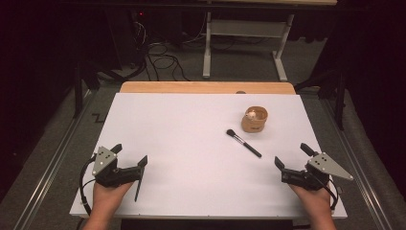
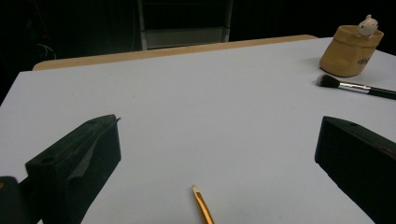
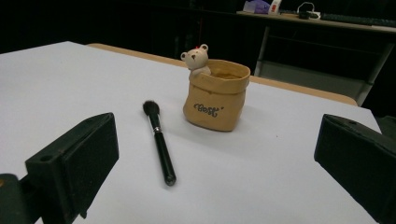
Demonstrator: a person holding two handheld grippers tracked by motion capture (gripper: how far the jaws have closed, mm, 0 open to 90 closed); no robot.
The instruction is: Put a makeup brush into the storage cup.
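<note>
White desk (image 1: pixel 191 143) carries both claws, resting near its front edge. Left claw (image 1: pixel 129 155) gapes wide, a thin orange-handled brush (image 2: pixel 201 205) between its jaws, untouched. Right claw (image 1: pixel 292 156) gapes too, empty, facing the tan pot (image 1: pixel 254 120) and black brush (image 1: pixel 244 143).

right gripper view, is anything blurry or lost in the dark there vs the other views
Right gripper view: the pot and makeup brush are sharp and evenly lit, the right tool's jaws nearest the lens soft, the background dim. Left gripper view: the pot looks softer. High view: the white table is bright, its surroundings dark.
</note>
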